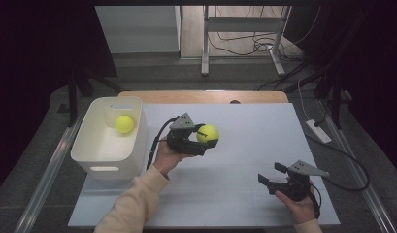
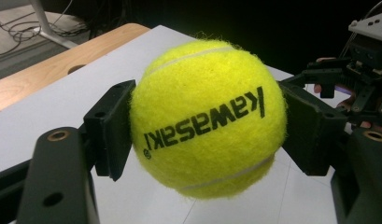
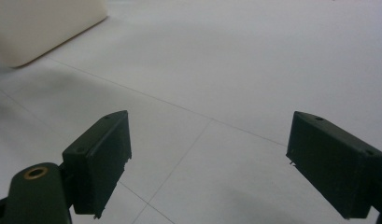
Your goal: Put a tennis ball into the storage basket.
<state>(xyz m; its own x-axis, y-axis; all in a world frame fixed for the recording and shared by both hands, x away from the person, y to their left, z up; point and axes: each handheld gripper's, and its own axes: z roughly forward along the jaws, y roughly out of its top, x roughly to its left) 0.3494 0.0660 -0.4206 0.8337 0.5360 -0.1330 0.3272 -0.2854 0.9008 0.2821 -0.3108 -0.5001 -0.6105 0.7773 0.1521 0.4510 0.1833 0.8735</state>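
Nearest to me, my right gripper (image 1: pixel 272 175) rests low over the near right part of the table (image 1: pixel 244 204), held in my right hand (image 1: pixel 298 201). Its jaws stand wide apart with nothing between them, and in the right gripper view I see only bare white sheet below and ahead of them, crossed by faint seams. The sheet's near edge runs just behind that hand, and its right edge lies close beside it, so the free room there is toward the middle and the far side.

Farther in, my left gripper (image 1: pixel 208 135) sits above the middle of the table, carried by my left hand (image 1: pixel 167 155). Its jaws are clamped on a yellow tennis ball (image 1: pixel 207 133), one pad pressing each side, with the black lettering facing the camera in the left gripper view (image 2: pixel 207 119). The ball hangs clear of the sheet, with open white surface all around it.

To its left stands a white bin (image 1: pixel 84 153), its near corner overhanging the sheet's left edge. A second yellow ball (image 1: pixel 124 124) lies inside, near the far right wall. The held ball is well apart from the bin's rim.

Beyond the sheet a strip of wooden tabletop (image 1: pixel 201 96) shows, then the floor (image 1: pixel 152 73).
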